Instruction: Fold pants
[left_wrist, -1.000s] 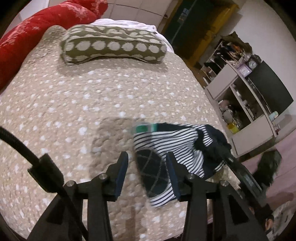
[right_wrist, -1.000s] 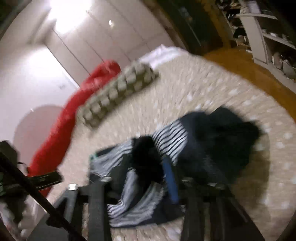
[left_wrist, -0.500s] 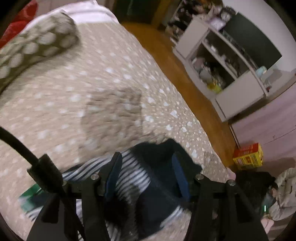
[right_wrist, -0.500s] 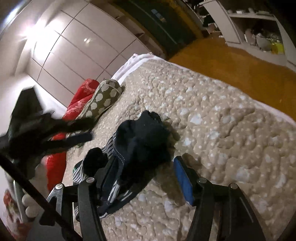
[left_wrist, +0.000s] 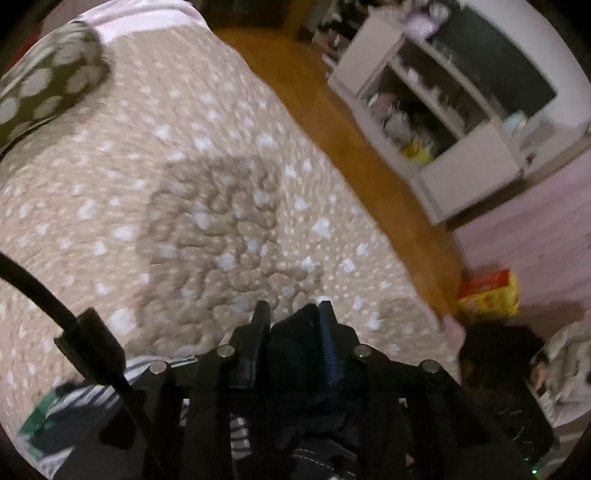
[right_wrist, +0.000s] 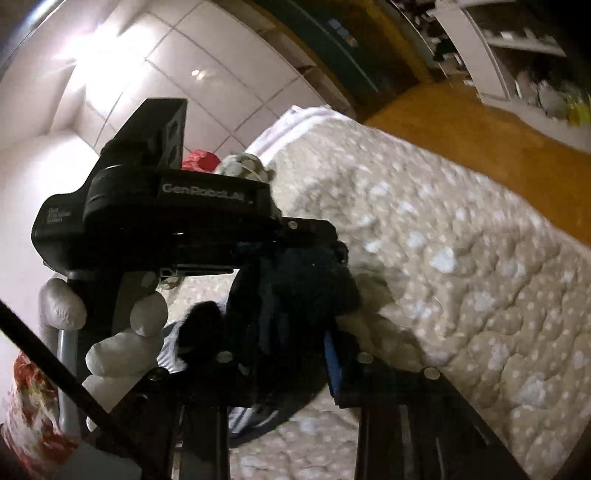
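The pants are dark navy with a black-and-white striped part, bunched on the beige dotted bedspread near its corner. My left gripper points steeply down, jaws closing, with a fold of dark cloth filling the gap between its pads. In the right wrist view the dark cloth bulges up between the fingers of my right gripper, whose jaws are also closing on it. Its blue pad shows, but the other finger is hidden by cloth. The left gripper's body and a gloved hand sit just left of the cloth.
An olive pillow with white dots lies at the far end of the bed, with a red cushion beside it. Past the bed edge are a wooden floor, a white shelf unit and an orange-yellow box.
My left gripper swung from the striped end of the pants to the dark end by the bed corner. Both pairs of jaws narrowed onto dark cloth. The left gripper now fills the right view's left side.
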